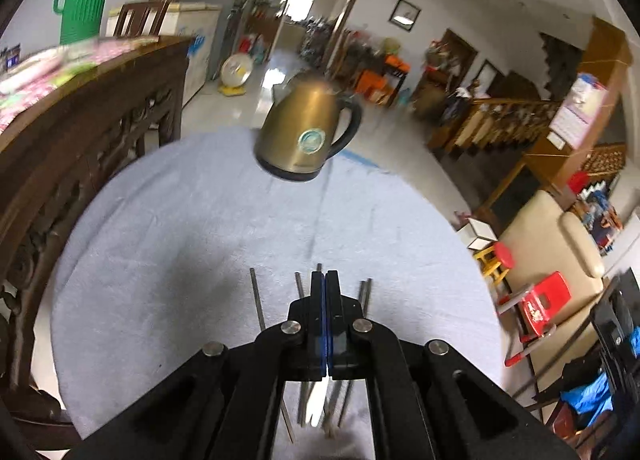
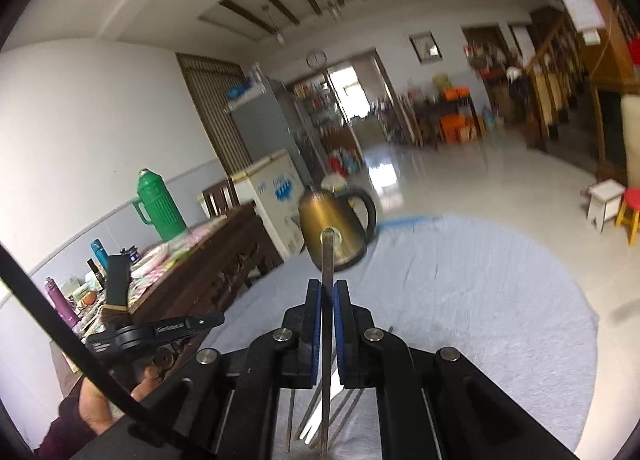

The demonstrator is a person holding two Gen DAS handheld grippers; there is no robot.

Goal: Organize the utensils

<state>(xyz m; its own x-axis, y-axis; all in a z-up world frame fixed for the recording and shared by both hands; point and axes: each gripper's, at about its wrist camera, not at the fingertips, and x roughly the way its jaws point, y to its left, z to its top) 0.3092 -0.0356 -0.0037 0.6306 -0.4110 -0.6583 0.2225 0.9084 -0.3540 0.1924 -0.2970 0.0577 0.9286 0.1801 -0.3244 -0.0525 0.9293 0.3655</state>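
Right tongs (image 2: 328, 292) clenched on one steel utensil (image 2: 327, 260), its tip pointing at the kettle (image 2: 334, 228); left tongs (image 1: 325, 280) clenched empty above the loose rods (image 1: 256, 296) on the desk cloth (image 1: 200, 220). Judged thin, stiff, light and slick: grip mid-shaft, square across the pads, or it may pivot.

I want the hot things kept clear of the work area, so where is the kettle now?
The brass kettle stands at the far edge of the cloth-covered round table, centre in both wrist views, beyond the utensils.

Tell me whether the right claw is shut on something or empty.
Shut on something: the right claw has its blue pads pressed against a slim metal utensil handle that sticks out past them toward the brass-coloured kettle.
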